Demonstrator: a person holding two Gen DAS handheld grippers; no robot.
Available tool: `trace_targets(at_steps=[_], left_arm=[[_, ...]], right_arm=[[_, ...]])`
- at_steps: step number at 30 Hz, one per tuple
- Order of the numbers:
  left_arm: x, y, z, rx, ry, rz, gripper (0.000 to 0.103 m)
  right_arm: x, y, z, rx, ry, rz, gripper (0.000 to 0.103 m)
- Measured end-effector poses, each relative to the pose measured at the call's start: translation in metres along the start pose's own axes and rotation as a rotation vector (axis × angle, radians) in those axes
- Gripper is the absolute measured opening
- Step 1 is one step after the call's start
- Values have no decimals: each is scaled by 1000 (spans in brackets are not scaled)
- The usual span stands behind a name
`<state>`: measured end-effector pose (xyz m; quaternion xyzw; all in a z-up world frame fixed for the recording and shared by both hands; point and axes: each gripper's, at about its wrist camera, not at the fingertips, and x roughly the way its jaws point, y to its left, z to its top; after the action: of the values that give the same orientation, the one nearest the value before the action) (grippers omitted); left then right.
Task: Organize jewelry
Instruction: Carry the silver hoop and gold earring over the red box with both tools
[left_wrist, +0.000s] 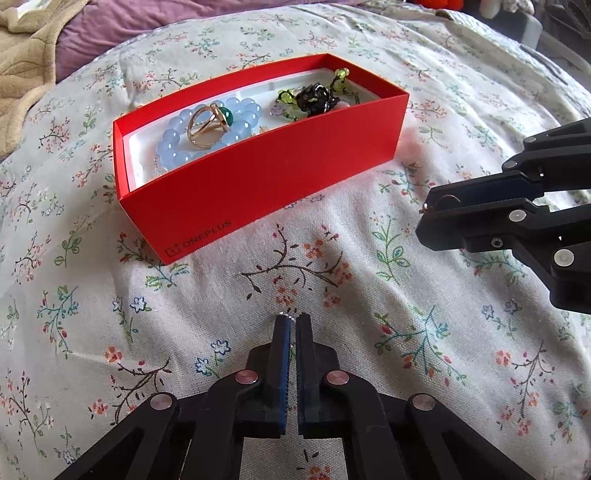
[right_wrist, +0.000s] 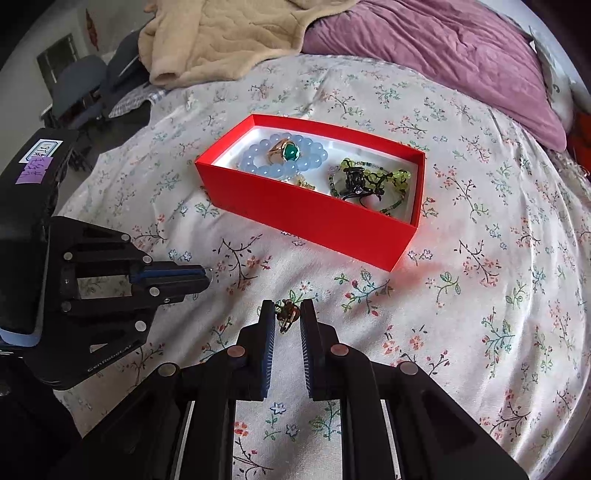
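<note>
A red box (left_wrist: 236, 188) (right_wrist: 314, 218) with a white lining sits on the floral bedsheet. Inside lie a blue bead bracelet (left_wrist: 173, 147) (right_wrist: 258, 166), a gold ring with a green stone (left_wrist: 208, 123) (right_wrist: 286, 151), a black hair clip (left_wrist: 316, 98) (right_wrist: 356, 181) and green bead strands (right_wrist: 395, 177). My left gripper (left_wrist: 293, 317) (right_wrist: 208, 275) is shut on a small silvery piece (left_wrist: 287, 315), in front of the box. My right gripper (right_wrist: 288, 312) (left_wrist: 424, 212) is shut on a small gold ring (right_wrist: 287, 314), right of the box.
A beige blanket (right_wrist: 229, 33) and a purple pillow (right_wrist: 443, 48) lie at the far end of the bed. Dark chairs (right_wrist: 85, 88) stand beyond the bed's left edge. The floral sheet (left_wrist: 369, 295) spreads around the box.
</note>
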<state>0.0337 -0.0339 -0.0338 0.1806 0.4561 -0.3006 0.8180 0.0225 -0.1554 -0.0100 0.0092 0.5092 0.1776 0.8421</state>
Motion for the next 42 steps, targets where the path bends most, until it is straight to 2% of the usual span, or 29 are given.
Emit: trace_targets(at_steps=[5, 9, 11, 12, 13, 14, 16, 18, 20, 22, 25, 37, 42], left_arm=[[-6, 5, 3, -25, -9, 0, 0], [-10, 15, 3, -58, -16, -31, 1], [-9, 15, 1, -41, -17, -55, 17], [-7, 13, -1, -30, -14, -65, 38], [-5, 11, -3, -14, -14, -66, 51], [-1, 9, -5, 6, -10, -60, 53], [9, 5, -8, 38, 20, -37, 53], [11, 6, -9, 31, 3, -41, 53], [12, 7, -7, 19, 3, -58, 45], [12, 7, -6, 19, 4, -66, 28], [12, 3, -5, 34, 6, -67, 14], [2, -1, -4, 47, 8, -38, 13], [-10, 3, 8, 25, -26, -29, 13]], right_arm=[[-4, -2, 1, 6, -6, 1, 15], [-7, -5, 2, 17, -16, 0, 15], [-7, -6, 2, 19, -16, 0, 15], [-7, -5, 2, 19, -14, 1, 15], [-6, -5, 2, 19, -12, 1, 15], [-6, -4, 1, 17, -9, 1, 15], [-3, -3, 1, 12, -2, 1, 15], [-2, -2, 0, 9, 2, 2, 15], [-1, -1, 0, 9, 3, 3, 15], [-1, -1, 1, 9, 3, 5, 15], [-1, -1, 1, 12, 3, 3, 15], [-8, -4, 5, 17, -15, 11, 15], [-19, -7, 13, 37, -52, 23, 15]])
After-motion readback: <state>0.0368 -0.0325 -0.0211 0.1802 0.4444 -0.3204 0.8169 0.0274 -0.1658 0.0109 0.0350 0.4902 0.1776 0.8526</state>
